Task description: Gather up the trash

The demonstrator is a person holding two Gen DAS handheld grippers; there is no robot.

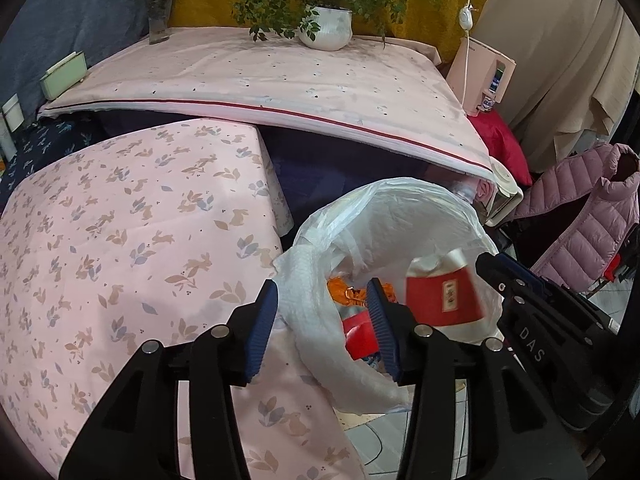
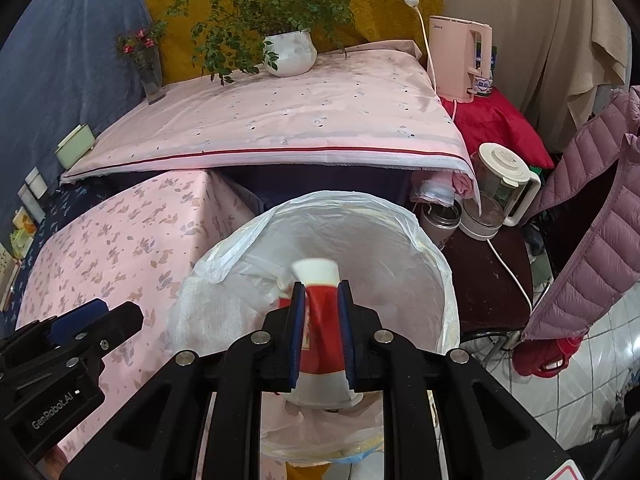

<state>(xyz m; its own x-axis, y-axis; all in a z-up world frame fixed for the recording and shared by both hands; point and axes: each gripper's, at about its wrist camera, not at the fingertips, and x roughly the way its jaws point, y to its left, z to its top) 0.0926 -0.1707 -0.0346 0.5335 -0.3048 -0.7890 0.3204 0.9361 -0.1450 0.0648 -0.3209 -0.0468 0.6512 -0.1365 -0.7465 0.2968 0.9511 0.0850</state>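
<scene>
A bin lined with a white plastic bag [image 2: 400, 236] stands beside the low table. My right gripper [image 2: 320, 320] is shut on a red and white paper cup [image 2: 320, 312], squeezed flat, and holds it over the bag's mouth. In the left wrist view the cup [image 1: 444, 296] hangs above the bag [image 1: 380, 216], with the right gripper [image 1: 532, 300] beside it. Orange and red trash [image 1: 352, 296] lies inside the bag. My left gripper [image 1: 324, 316] is open, its jaws on either side of the bag's near rim. It shows at the lower left of the right wrist view [image 2: 80, 324].
A low table with a pink rabbit-print cloth [image 1: 120, 240] is on the left. A higher table [image 2: 280, 120] behind carries a potted plant [image 2: 290, 54] and a flower vase [image 2: 150, 76]. A kettle [image 2: 504, 188], a pink dispenser [image 2: 460, 60] and a purple jacket [image 2: 592, 220] stand right.
</scene>
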